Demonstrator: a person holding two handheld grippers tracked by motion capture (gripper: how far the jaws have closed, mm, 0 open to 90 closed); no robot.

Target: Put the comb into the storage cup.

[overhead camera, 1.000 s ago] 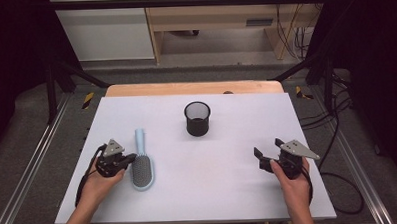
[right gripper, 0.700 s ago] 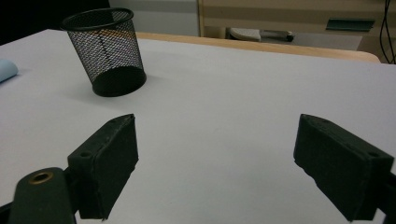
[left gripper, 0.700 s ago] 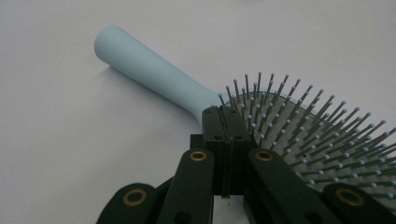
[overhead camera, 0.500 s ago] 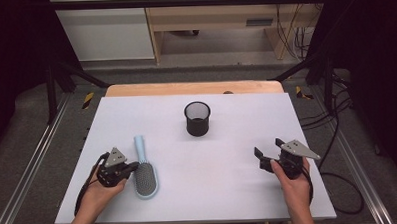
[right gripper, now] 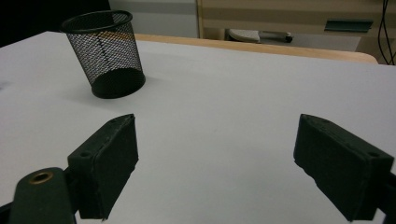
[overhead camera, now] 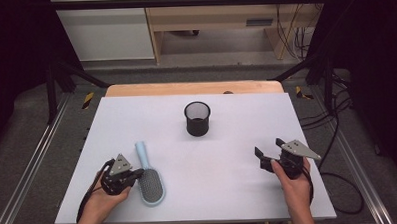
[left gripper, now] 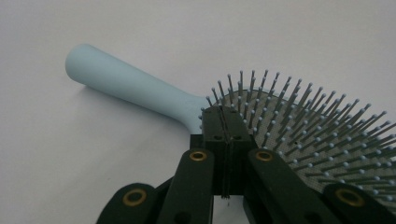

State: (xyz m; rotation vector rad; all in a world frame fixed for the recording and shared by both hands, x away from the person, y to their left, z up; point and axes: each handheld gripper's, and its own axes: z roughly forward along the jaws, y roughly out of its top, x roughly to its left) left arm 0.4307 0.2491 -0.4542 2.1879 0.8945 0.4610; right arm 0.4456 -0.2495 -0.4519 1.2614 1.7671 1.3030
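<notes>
Left fingers: the left gripper [left gripper: 225,126] has its two black jaws pressed flat together with nothing between them, tips just beside the hairbrush [left gripper: 261,121] at the point where handle meets bristle head; whether they touch it cannot be told.
Right fingers: the right gripper [right gripper: 217,163] has its jaws spread wide over bare tabletop, holding nothing.
Hairbrush: pale blue, lying flat with bristles up, well to the near left of the cup [overhead camera: 197,119]; its handle points toward the far edge, its oval head toward the person.
Left gripper from above: the left gripper [overhead camera: 136,175] sits just left of the hairbrush [overhead camera: 148,176] head, held by a hand [overhead camera: 102,203] coming from the near edge.
Right gripper from above: the right gripper [overhead camera: 268,157] rests well to the near right of the cup, held by the other hand [overhead camera: 295,186].
Surface: a white table [overhead camera: 238,155], matte and plain, with a wooden strip [overhead camera: 185,88] along its far edge behind the cup.
Room: grey floor around the table, metal rails at both sides, cables [overhead camera: 332,137] on the floor to the right, a wooden bench [overhead camera: 208,16] beyond.
Count: one cup of black wire mesh, one hairbrush, two grippers, two hands.
Open room: wide bare tabletop lies between the cup and the right gripper, and between the hairbrush and the right gripper; the cup stands clear of every edge, nearer the far one.
</notes>
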